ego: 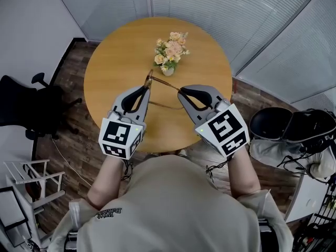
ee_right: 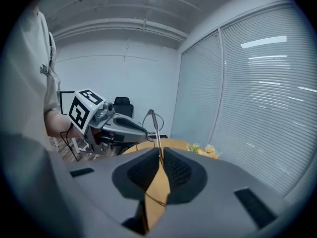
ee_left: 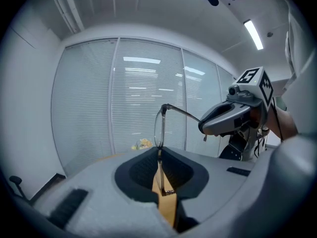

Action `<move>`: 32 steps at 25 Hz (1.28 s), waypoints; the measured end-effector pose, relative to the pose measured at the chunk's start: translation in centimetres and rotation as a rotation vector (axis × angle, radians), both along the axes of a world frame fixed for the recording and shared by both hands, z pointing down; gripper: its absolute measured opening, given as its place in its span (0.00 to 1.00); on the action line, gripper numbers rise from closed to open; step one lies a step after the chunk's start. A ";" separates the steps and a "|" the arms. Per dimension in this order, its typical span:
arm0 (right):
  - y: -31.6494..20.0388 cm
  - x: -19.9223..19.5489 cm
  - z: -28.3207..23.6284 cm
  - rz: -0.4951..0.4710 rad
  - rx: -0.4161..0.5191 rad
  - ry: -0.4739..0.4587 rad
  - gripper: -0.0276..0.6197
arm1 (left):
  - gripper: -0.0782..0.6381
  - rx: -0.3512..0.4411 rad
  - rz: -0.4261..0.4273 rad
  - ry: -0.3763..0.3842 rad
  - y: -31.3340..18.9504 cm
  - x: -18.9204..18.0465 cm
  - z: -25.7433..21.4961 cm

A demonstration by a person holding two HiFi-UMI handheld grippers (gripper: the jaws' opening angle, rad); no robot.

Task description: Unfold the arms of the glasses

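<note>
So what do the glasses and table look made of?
Glasses: clear lens in a thin frame with slim arms, gold-toned in the head view, probably metal.
Table: light wood look, smooth and matte; solid, veneer or laminate cannot be told.

Both forearms reach forward, left tongs [ego: 148, 86] and right tongs [ego: 181, 92] pinched shut, tips angled inward.

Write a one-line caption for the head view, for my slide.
The left tongs and right tongs hold thin-rimmed glasses over a round wooden table bearing a small vase of flowers.
</note>
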State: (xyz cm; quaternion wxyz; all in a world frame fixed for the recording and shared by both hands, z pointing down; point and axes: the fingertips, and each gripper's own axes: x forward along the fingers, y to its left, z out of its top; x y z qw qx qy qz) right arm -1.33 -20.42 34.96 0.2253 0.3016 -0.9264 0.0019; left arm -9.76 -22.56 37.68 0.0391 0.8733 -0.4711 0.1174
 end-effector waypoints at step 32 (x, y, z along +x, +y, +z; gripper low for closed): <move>-0.1 0.3 -2.8 -0.030 0.131 0.086 0.11 | 0.16 0.006 -0.042 -0.049 -0.8 -1.2 0.4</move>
